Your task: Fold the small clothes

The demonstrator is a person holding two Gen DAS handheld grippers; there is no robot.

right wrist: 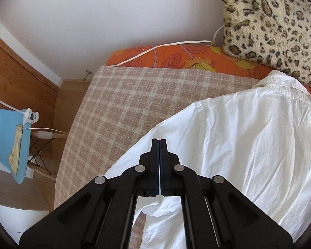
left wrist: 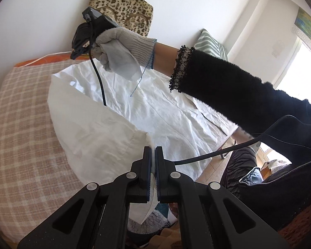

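1. I've got a crumpled white cotton button-up shirt (right wrist: 248, 145) lying on the bed; it fills the right half of the right wrist view and the middle of the left wrist view.
2. My left gripper (left wrist: 153, 151) is pressed together with a fold of the shirt pinched between the pads, lifted up near the bottom centre of the frame.
3. My right gripper (right wrist: 159, 143) is also squeezed on white fabric; a thin strip of it shows between the pads at lower centre.
4. The fabric looks light, thin and floppy, and it creases easily. I reckon it'll sag between grips rather than hold a line, so seams, hem corners or shoulders are the best places to grab.
5. The surface is a beige-and-cream checked woven blanket (right wrist: 118, 108), soft with a bit of grip, so I'd guess the shirt drags rather than slides.
6. There's an orange floral sheet (right wrist: 165, 59) at the top and a fuzzy leopard-print cushion (right wrist: 269, 25) in the upper right.
7. Room: white wall, wooden floor at left, and a light blue ironing board (right wrist: 4, 141) at the left edge.
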